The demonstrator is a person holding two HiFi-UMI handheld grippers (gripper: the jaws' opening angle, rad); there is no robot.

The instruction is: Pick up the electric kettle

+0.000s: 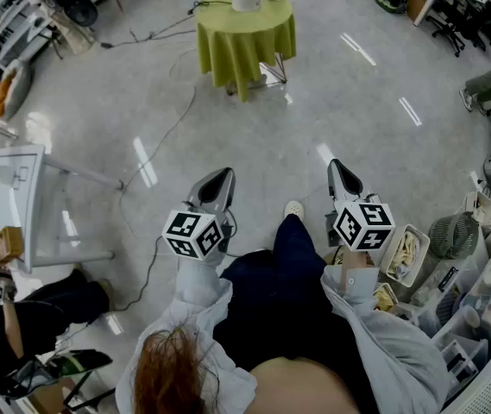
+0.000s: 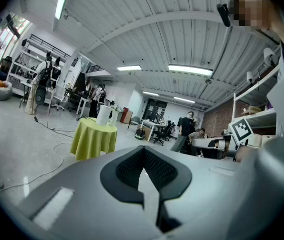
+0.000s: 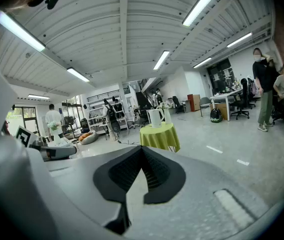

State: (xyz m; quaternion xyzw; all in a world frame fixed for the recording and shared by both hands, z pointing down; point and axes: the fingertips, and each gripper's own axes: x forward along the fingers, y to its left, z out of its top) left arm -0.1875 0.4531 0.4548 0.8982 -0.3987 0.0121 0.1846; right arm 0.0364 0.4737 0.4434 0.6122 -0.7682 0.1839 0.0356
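The left gripper (image 1: 218,182) was held with its jaws pressed together, and nothing was gripped between them. The right gripper (image 1: 340,172) was closed in the same way and was likewise empty. Both were held out ahead of the person, side by side, above the grey floor (image 1: 357,102). The electric kettle (image 2: 104,115), white, was seen upright on a round table (image 1: 243,37) draped in a yellow-green cloth, well apart from both grippers. A cable (image 1: 176,119) was laid across the floor near the table.

White electric kettle (image 3: 154,118), lime-green tablecloth (image 3: 160,136), pale grey floor (image 1: 314,102)
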